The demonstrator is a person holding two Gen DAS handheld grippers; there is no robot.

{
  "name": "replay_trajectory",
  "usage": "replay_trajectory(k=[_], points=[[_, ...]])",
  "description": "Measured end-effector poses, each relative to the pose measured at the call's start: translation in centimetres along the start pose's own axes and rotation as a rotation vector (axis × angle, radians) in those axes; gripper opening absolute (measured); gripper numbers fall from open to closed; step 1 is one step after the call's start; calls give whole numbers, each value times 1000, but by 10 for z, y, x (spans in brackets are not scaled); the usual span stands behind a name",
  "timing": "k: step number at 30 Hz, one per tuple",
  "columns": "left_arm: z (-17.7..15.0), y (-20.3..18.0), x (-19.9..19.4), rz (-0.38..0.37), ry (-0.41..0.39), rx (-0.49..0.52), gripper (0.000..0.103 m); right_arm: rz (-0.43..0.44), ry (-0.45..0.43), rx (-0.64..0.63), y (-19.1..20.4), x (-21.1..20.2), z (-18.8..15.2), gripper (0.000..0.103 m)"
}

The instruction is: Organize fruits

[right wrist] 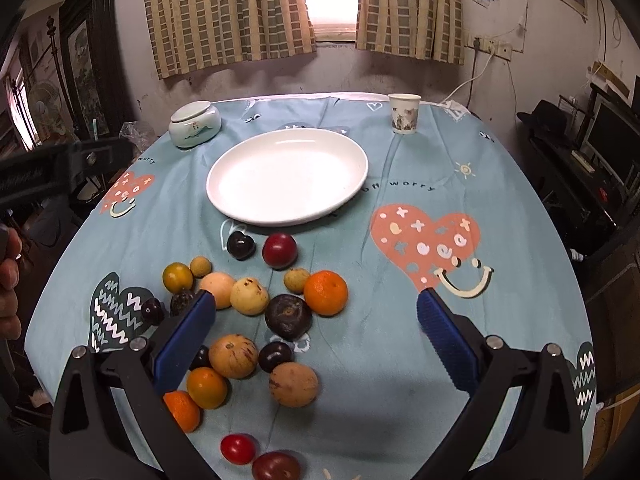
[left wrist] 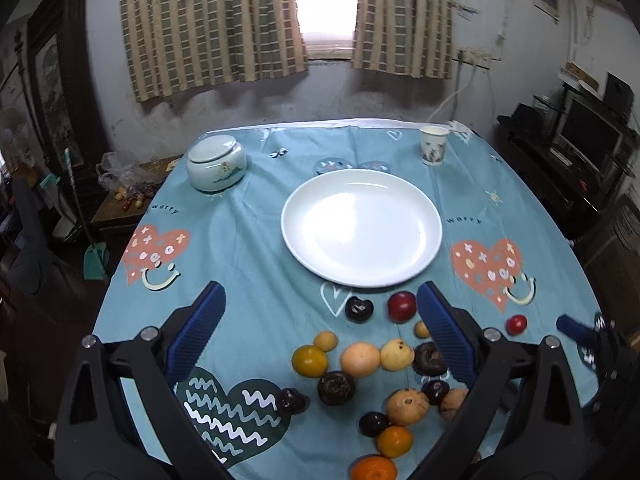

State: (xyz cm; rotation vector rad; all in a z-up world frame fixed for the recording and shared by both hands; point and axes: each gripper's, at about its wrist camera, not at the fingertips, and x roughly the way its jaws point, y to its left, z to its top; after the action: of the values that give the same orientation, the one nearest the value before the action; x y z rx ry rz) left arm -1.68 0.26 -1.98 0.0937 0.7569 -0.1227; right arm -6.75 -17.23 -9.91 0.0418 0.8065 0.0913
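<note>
A white plate lies empty in the middle of the blue tablecloth. Several loose fruits lie in front of it: a red plum, a dark plum, an orange, a yellow-green citrus, pale round fruits and a dark brown fruit. My left gripper is open and empty above the near fruits. My right gripper is open and empty above the fruit pile; one of its blue fingertips shows in the left wrist view.
A lidded ceramic jar stands at the table's back left. A paper cup stands at the back right. A small red fruit lies near the front. The left gripper's body shows at the left.
</note>
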Motion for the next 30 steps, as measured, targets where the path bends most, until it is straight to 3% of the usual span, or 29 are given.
replay_trajectory(k=[6,11,18,26,28,29,30], points=[[-38,5,6,-41,54,68,98,40,118,-30,-25,0,-46,102],[-75,5,-1,-111,74,139,98,107,241,-161,-14,-7,-90,102],[-134,-25,6,-233,229,309,98,181,378,-182,3,4,-113,74],[-154,-30,27,-265,348,269,98,201,416,-213,17,18,-125,74],[-157,-29,33,-264,374,258,98,204,423,-216,15,23,-125,68],[-160,-29,36,-272,390,255,98,208,443,-225,16,26,-126,57],[-161,-30,40,-273,402,252,97,211,445,-232,17,26,-127,55]])
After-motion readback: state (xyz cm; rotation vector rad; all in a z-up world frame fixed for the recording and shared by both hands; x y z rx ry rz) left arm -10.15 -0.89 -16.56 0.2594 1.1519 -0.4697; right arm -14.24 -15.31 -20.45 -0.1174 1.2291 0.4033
